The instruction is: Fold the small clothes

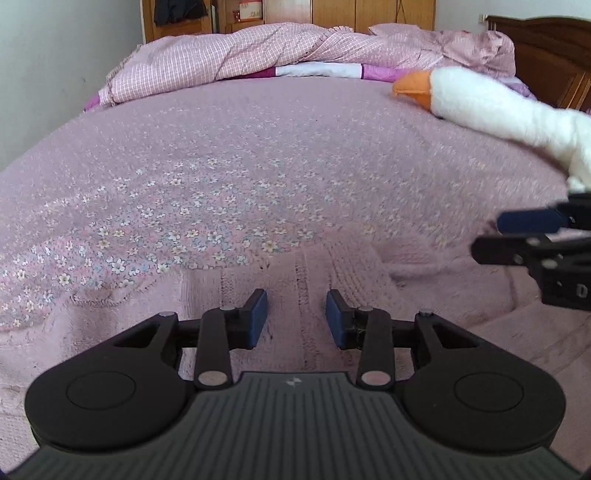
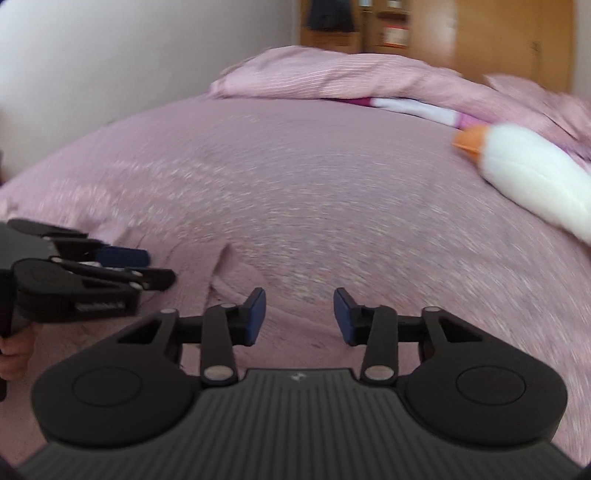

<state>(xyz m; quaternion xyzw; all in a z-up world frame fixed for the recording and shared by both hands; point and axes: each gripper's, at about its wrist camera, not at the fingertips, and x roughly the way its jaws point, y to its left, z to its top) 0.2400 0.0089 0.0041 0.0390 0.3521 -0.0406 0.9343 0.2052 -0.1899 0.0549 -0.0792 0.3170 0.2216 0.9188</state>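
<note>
Two grippers: both over a pink bed cover point(image 1: 369, 140), nothing held.
Left gripper point(image 1: 296, 318): jaws partly apart, blue pads point(image 1: 258, 317) empty, pointing down at a pink knitted garment point(image 1: 306, 280).
Right gripper point(image 2: 299, 315): jaws partly apart, empty; view blurred.
Garment, floral: small pink piece with white flowers point(image 1: 155, 229), spread flat on the bed ahead and left of the left gripper, its near edge beside the knitted one.
Plush toy: white goose with orange beak point(image 1: 480, 107), lying at the right of the bed.
Bedding: checked pink quilt point(image 1: 229, 59) bunched along the far edge.
Backdrop: wooden wardrobe point(image 1: 369, 13), dark headboard point(image 1: 554, 51).
</note>
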